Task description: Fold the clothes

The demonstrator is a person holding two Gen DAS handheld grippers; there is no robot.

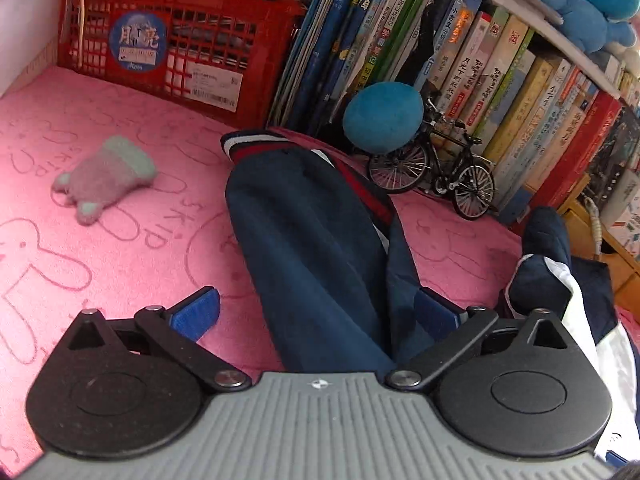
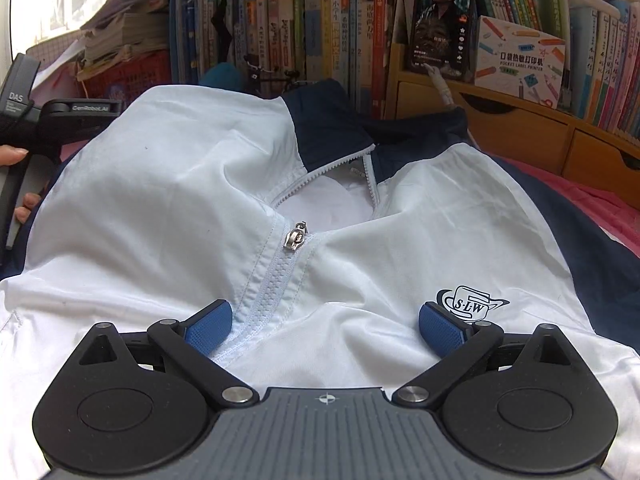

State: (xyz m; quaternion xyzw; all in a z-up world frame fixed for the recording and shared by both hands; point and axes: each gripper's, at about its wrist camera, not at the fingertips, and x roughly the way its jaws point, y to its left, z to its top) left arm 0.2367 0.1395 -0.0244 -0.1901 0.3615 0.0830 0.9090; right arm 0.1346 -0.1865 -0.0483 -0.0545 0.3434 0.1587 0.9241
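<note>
The jacket [image 2: 168,184] hides most of the model bicycle [image 2: 272,74], and the picture's left edge cuts off the person's fingers [image 2: 14,156].

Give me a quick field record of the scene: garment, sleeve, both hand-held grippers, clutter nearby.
garment: white and navy jacket, front up, zip part open at the collar
sleeve: navy sleeve stretched out across the pink blanket, striped cuff at the far end
left hand-held gripper: open, sleeve lying between its fingers, pads not pressing
right hand-held gripper: open, over the jacket chest by the zip, holding nothing
nearby: grey plush toy, model bicycle, red crate
</note>
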